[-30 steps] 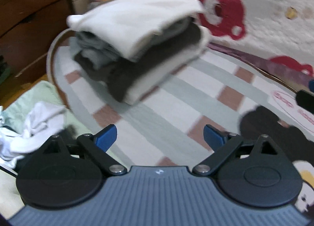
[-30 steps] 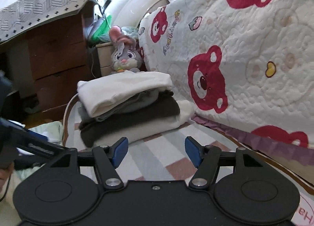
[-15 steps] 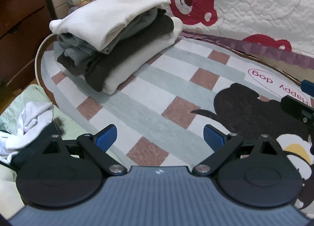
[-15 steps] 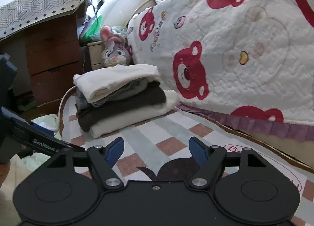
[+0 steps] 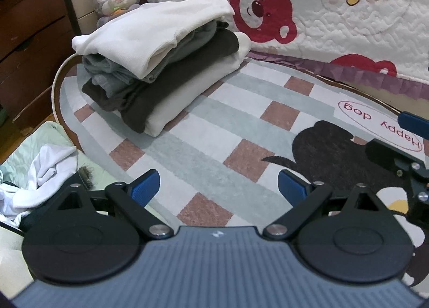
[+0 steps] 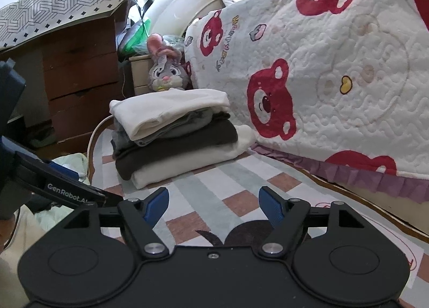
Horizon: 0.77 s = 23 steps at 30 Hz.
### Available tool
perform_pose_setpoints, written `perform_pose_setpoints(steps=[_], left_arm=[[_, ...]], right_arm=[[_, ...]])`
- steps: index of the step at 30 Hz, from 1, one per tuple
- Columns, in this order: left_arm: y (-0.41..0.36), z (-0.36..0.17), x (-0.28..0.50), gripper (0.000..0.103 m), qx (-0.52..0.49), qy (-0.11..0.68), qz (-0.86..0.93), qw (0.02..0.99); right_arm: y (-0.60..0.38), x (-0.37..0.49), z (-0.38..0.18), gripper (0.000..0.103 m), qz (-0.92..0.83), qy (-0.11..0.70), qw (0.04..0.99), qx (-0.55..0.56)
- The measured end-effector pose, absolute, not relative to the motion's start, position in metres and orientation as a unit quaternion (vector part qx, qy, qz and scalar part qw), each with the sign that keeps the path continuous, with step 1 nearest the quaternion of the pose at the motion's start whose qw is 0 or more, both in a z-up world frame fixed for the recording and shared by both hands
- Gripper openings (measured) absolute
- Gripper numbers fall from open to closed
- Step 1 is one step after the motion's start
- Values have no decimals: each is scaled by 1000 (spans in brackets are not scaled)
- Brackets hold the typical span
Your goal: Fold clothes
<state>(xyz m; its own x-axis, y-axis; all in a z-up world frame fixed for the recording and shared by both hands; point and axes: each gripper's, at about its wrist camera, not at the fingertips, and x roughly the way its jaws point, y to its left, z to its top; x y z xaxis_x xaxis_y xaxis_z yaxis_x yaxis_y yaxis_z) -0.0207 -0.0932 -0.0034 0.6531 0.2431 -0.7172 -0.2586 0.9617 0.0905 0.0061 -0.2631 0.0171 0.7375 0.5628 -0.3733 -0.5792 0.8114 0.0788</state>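
A stack of folded clothes [image 5: 161, 67] in white, grey, dark brown and cream lies at the far left of the checked rug [image 5: 203, 152]; the right wrist view shows the same stack of folded clothes [image 6: 174, 134]. Loose white garments [image 5: 40, 179] lie crumpled on a pale green cloth left of the rug. My left gripper [image 5: 218, 187] hovers open over the rug, well short of the stack, with nothing between its blue pads. My right gripper [image 6: 213, 205] is also open and empty, and its fingertips [image 5: 413, 123] show at the right edge of the left wrist view.
A bed with a white quilt printed with red bears [image 6: 335, 80] borders the rug on the right and far side. A grey plush rabbit [image 6: 166, 75] sits behind the stack beside a wooden chest of drawers [image 6: 80, 88]. The left gripper's body [image 6: 40, 182] crosses the lower left.
Both views have pulled back and swung away from the stack, which now looks smaller and farther left. The right gripper's jaws stand a little wider than a second ago.
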Motion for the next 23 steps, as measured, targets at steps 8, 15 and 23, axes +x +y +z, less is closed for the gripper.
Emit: perform_pose_setpoints(steps=[8, 15, 23], left_arm=[[-93, -5, -20, 96, -4, 395, 137, 909], [-95, -5, -20, 96, 5, 391, 138, 910], [-96, -5, -20, 98, 10, 394, 133, 909]], right_arm=[[-260, 6, 17, 79, 309, 198, 930, -22], [-259, 6, 16, 79, 307, 203, 930, -18], [-257, 7, 15, 79, 308, 207, 928, -20]])
